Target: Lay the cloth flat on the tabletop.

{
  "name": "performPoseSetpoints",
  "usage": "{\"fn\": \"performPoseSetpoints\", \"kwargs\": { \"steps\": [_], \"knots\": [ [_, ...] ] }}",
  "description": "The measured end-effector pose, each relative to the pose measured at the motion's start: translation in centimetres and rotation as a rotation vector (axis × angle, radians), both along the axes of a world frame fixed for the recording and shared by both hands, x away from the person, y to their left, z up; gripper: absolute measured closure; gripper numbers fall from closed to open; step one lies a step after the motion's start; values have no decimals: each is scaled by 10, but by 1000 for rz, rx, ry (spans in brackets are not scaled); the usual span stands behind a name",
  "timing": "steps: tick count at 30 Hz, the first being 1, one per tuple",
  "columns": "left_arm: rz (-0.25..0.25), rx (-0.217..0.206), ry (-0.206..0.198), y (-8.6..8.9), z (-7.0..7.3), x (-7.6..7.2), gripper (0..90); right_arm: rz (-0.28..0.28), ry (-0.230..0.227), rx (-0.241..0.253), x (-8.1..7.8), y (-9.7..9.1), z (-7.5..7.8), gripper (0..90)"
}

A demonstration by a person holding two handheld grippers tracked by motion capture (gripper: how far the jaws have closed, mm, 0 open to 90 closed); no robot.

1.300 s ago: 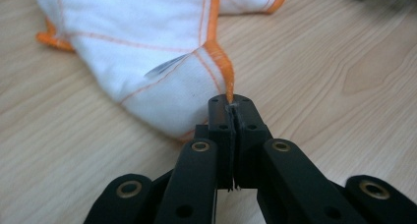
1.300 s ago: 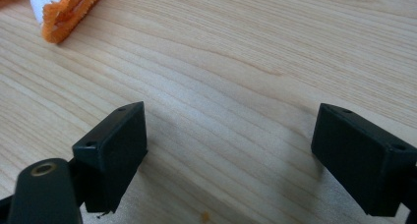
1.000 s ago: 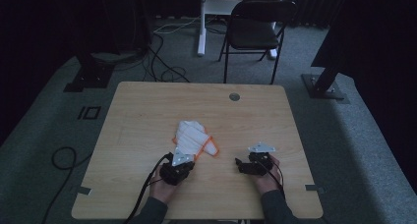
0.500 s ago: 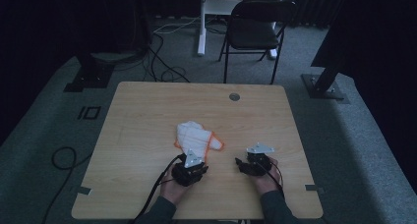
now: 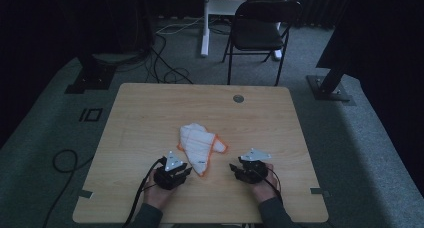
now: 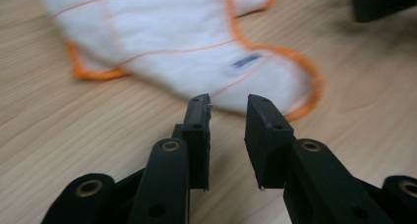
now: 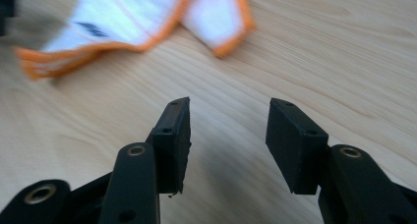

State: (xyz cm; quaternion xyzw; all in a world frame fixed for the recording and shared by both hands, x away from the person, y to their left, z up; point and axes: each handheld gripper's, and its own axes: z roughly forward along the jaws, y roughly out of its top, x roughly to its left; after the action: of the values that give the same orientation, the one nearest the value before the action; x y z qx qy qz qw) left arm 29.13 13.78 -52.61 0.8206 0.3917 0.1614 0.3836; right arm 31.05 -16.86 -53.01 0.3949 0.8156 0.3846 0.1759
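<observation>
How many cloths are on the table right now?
1. A white cloth with orange edging lies crumpled near the middle of the wooden table, just ahead of the two grippers.

Both forearms come in low from the near edge, a hand around each tool. The left gripper (image 5: 172,171) has just been opening, jaws parted with nothing between them. The right gripper (image 5: 248,169), well apart beside it, has just been closing, still gapped and empty.

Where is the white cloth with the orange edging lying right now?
In the high view the cloth lies crumpled on the wooden table, a little toward the person's edge, between the left gripper and the right gripper, nearer the left and gripped by neither.
</observation>
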Motion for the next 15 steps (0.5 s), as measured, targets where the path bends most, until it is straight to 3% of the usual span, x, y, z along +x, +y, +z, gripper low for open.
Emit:
{"fn": "performPoseSetpoints", "kwargs": {
  "steps": [5,15],
  "knots": [
    [76,37,-8,13,-5,14,741,77,-27,3,-10,22,7,529],
    [153,58,-27,17,-3,45,746,164,-40,13,-16,45,10,523]
  ]
}}
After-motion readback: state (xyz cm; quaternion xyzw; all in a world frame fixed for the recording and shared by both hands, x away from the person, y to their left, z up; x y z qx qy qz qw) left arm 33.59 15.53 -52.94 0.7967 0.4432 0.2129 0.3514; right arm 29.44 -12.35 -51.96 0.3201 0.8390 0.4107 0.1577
